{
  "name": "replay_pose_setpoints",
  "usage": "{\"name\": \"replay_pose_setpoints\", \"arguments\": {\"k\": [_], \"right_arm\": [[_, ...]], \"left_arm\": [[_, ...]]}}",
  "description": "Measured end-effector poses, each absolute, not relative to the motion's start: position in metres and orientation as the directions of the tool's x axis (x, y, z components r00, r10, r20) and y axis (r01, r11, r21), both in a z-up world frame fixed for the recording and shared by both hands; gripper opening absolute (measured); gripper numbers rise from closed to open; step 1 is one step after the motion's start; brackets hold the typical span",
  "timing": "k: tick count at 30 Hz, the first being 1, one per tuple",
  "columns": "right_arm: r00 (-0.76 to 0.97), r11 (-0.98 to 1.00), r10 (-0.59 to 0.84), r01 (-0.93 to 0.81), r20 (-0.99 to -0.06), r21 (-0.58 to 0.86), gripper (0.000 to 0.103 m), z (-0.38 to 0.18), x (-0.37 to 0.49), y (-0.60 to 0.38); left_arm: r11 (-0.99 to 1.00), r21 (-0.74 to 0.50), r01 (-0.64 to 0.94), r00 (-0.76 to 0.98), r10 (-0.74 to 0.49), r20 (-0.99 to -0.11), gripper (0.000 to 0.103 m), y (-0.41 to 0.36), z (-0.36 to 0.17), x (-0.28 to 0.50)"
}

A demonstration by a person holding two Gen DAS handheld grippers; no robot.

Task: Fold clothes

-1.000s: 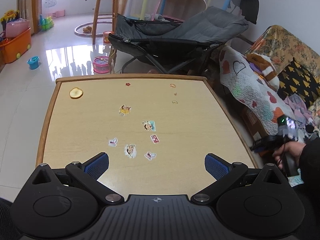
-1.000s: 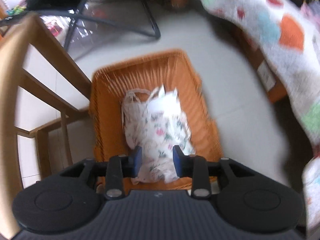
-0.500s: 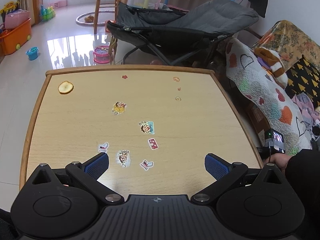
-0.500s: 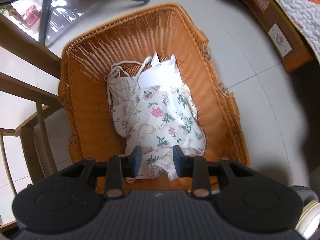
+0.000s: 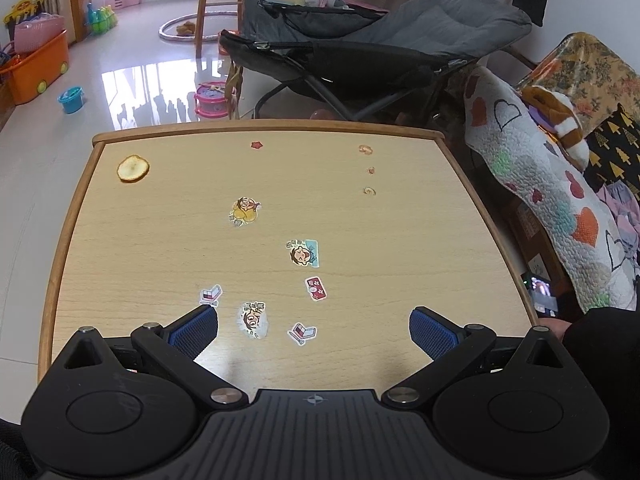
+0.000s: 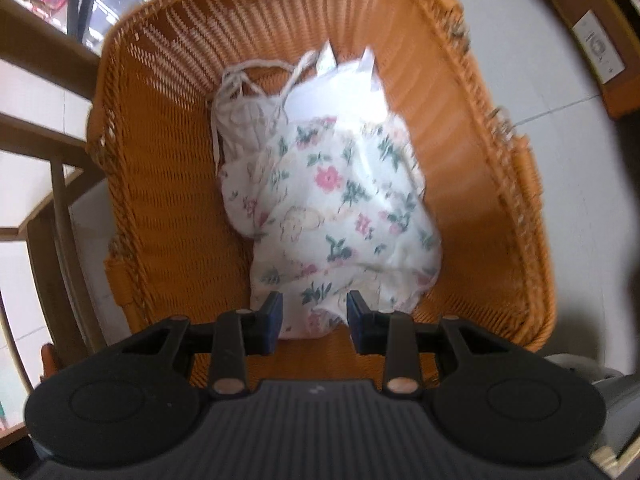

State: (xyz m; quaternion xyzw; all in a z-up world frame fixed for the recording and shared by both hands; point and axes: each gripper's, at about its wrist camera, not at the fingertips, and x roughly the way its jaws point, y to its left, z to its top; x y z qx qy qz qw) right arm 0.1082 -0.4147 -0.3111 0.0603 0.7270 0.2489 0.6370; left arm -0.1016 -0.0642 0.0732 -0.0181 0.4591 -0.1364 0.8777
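Observation:
A crumpled white floral garment (image 6: 340,208) lies in an orange wicker basket (image 6: 172,184) on the floor, with a plain white strappy piece (image 6: 248,116) beside it at the far end. My right gripper (image 6: 314,318) hangs just above the garment's near edge, jaws partly open with cloth showing between the pads, not clamped. My left gripper (image 5: 314,328) is wide open and empty over the near edge of the wooden table (image 5: 160,248).
The table carries several stickers (image 5: 304,254) and a dried fruit slice (image 5: 133,168). A grey reclining chair (image 5: 360,52) stands behind it, a quilt-covered sofa (image 5: 560,184) to the right. The table's legs (image 6: 52,200) stand left of the basket, a cardboard box (image 6: 588,36) right.
My right gripper has dropped closer into the basket, down to the floral garment. My left gripper has drifted slightly, staying open over the table.

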Motion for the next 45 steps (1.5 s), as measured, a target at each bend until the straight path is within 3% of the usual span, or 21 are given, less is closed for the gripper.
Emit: {"name": "replay_pose_setpoints", "arguments": {"k": [14, 36, 45], "right_arm": [[-0.223, 0.861, 0.328, -0.33, -0.918, 0.387, 0.034, -0.345, 0.103, -0.38], [-0.278, 0.891, 0.232, -0.324, -0.932, 0.318, 0.035, -0.396, 0.096, -0.364], [-0.233, 0.846, 0.158, -0.469, -0.959, 0.253, 0.034, -0.403, 0.092, -0.354]], "left_arm": [[0.963, -0.179, 0.2, 0.52, -0.259, -0.814, 0.103, -0.065, 0.062, -0.089], [0.97, -0.153, 0.188, 0.494, -0.228, -0.839, 0.103, -0.074, 0.046, -0.074], [0.972, -0.143, 0.189, 0.484, -0.218, -0.847, 0.103, -0.076, 0.042, -0.069]]}}
